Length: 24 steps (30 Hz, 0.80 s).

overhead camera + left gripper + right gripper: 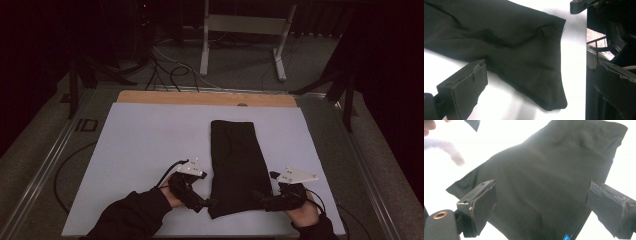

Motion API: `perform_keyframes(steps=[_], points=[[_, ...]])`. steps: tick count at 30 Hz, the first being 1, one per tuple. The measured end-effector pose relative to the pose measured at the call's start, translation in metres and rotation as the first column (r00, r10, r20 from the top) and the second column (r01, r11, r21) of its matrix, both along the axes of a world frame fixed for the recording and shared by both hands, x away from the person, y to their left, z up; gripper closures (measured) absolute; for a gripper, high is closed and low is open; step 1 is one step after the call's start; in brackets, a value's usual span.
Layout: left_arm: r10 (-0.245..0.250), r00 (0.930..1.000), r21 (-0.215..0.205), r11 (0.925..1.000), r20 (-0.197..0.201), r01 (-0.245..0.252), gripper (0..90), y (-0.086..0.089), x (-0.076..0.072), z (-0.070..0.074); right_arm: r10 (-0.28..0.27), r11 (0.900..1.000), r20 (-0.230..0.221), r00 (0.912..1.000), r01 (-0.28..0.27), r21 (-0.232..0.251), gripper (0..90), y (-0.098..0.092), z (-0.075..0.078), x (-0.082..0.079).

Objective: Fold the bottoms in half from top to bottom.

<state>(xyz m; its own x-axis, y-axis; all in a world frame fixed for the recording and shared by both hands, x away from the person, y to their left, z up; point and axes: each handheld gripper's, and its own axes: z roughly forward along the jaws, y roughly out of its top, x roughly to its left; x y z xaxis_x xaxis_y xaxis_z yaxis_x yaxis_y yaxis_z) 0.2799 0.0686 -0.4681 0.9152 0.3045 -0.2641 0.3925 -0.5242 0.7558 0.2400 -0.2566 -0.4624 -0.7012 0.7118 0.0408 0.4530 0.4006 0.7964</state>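
Both grippers, left gripper [210,202] and right gripper [261,199], sit jaws spread at the near corners of the black cloth [235,162] lying by the table's [150,145] near edge, poised to pinch and fold.

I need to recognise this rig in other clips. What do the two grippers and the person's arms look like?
Both grippers, left and right, are black with blocky black jaws, a pale three-cornered top plate and a trailing black cable. The arms wear black sleeves.
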Motion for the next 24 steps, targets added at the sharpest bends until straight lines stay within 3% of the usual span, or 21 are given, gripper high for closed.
perform_keyframes(steps=[12,24], points=[[0.023,0.9992,-0.006,0.9997,0.031,-0.023,0.2,0.004,0.014,0.020,0.001,1.000,0.065,0.9979,-0.001,-0.001,9.8,0.005,0.027,0.021],[0.091,0.9953,-0.016,0.9957,0.033,-0.091,0.2,0.017,0.038,0.032,-0.016,1.000,0.101,0.9947,0.016,0.005,9.8,0.003,0.047,0.050]])
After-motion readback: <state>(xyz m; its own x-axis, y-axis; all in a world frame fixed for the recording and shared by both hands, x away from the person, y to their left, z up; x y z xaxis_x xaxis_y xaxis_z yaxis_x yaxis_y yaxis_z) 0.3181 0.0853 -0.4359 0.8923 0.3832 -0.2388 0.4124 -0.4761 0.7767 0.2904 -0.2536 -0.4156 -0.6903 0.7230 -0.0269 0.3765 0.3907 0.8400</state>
